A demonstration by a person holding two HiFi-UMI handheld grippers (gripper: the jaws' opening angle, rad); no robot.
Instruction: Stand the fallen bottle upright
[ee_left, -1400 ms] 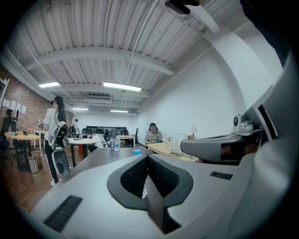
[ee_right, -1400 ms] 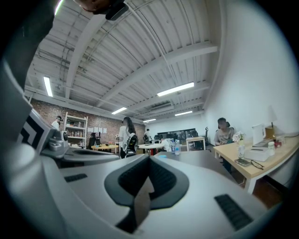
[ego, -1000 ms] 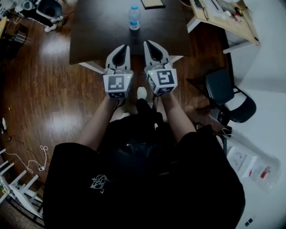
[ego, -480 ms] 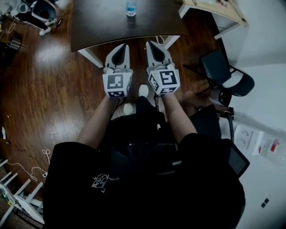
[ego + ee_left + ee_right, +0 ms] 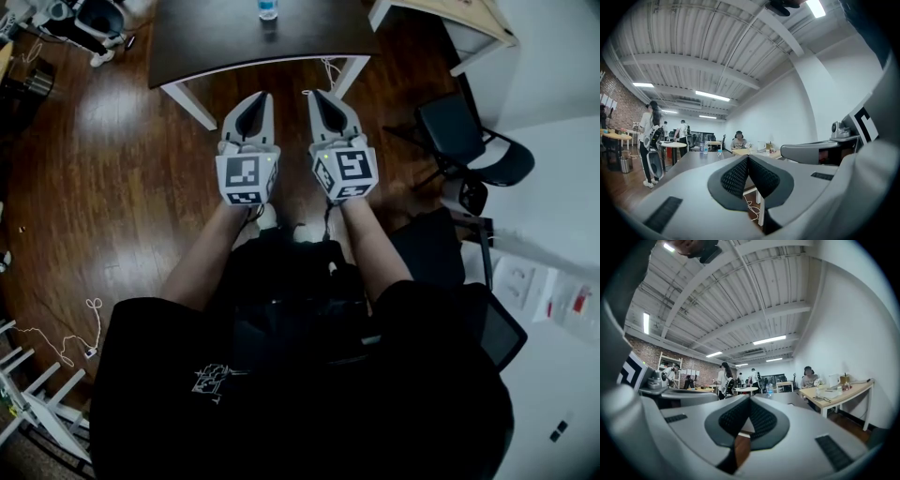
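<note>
Head view | left claw (image 5: 255, 101) closed, empty | right claw (image 5: 322, 98) closed, empty | bottle (image 5: 267, 8) upright on table (image 5: 211, 42)

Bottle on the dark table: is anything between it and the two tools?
Nothing visible. The bottle stands upright on the table; only open floor separates the table from the left tool and right tool.

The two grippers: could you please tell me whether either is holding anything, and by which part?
Nothing is held. The left gripper and right gripper are both shut on nothing; the bottle stands apart on the table.
</note>
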